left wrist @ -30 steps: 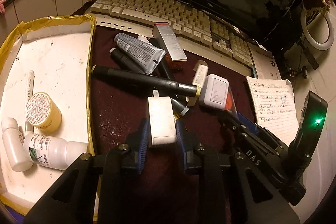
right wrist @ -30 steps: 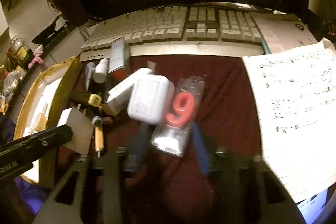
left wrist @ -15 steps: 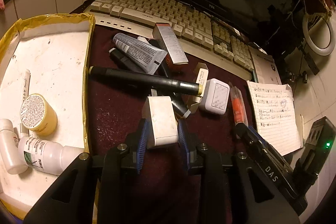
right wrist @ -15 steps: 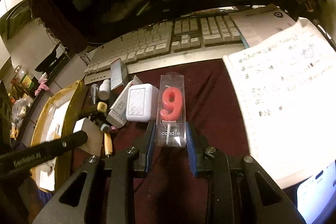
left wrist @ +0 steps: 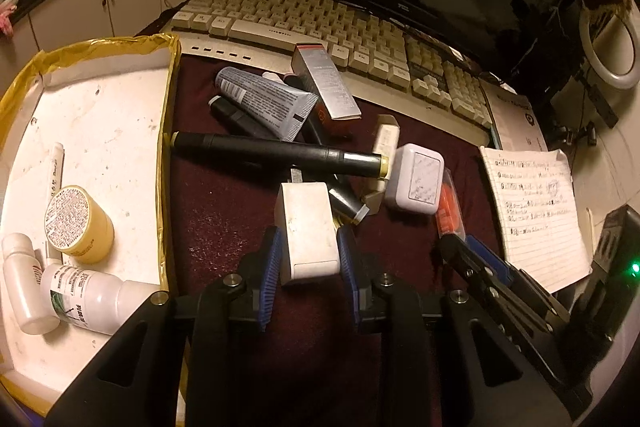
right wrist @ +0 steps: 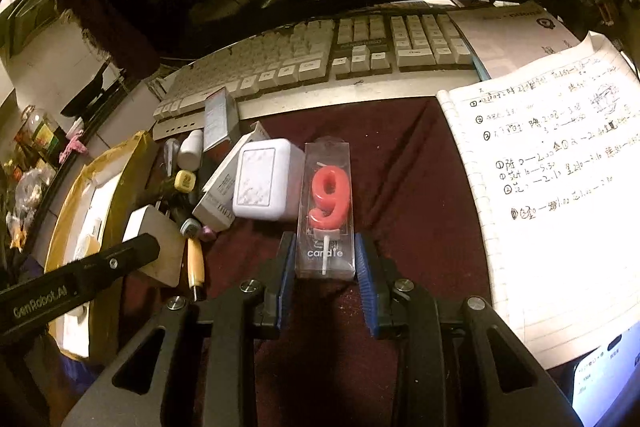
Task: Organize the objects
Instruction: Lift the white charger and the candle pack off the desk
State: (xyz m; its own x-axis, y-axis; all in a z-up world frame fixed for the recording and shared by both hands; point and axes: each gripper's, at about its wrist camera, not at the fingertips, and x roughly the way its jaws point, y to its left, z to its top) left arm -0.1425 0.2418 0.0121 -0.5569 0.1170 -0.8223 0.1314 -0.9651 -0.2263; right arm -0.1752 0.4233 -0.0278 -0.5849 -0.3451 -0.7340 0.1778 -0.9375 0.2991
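Objects for sorting lie heaped on a dark red cloth (left wrist: 224, 207) over the surface, in front of a cream keyboard (left wrist: 300, 15). In the left wrist view, the left gripper (left wrist: 308, 243) has a white rectangular plug block (left wrist: 306, 227) between its blue fingers (left wrist: 272, 259). They have just been closing, and both now press on the block's sides. Just beyond it a long black marker (left wrist: 272, 149) lies across the heap, with a grey squeeze tube (left wrist: 264, 99) and a silver carton (left wrist: 326, 83) behind. A white square adapter (left wrist: 416, 183) sits at the marker's yellow tip. To the left is a white tray edged in yellow tape (left wrist: 168, 107), holding a yellow jar (left wrist: 76, 223) and two white plastic bottles (left wrist: 80, 291). A handwritten lined notebook page (left wrist: 532, 211) lies to the right.

In the right wrist view, the right gripper (right wrist: 325, 247) is clamped on a clear packet with a red number-nine candle (right wrist: 328, 203). Its fingers (right wrist: 286, 267) have just been closing, and now touch both long edges at the packet's near end. The packet's far end lies just beside the white square adapter (right wrist: 264, 183). The notebook page (right wrist: 560, 187) fills the right, the keyboard (right wrist: 360, 47) runs behind, and the taped tray (right wrist: 72, 207) sits far left. A lit phone screen (right wrist: 608, 367) shows in the lower right corner.
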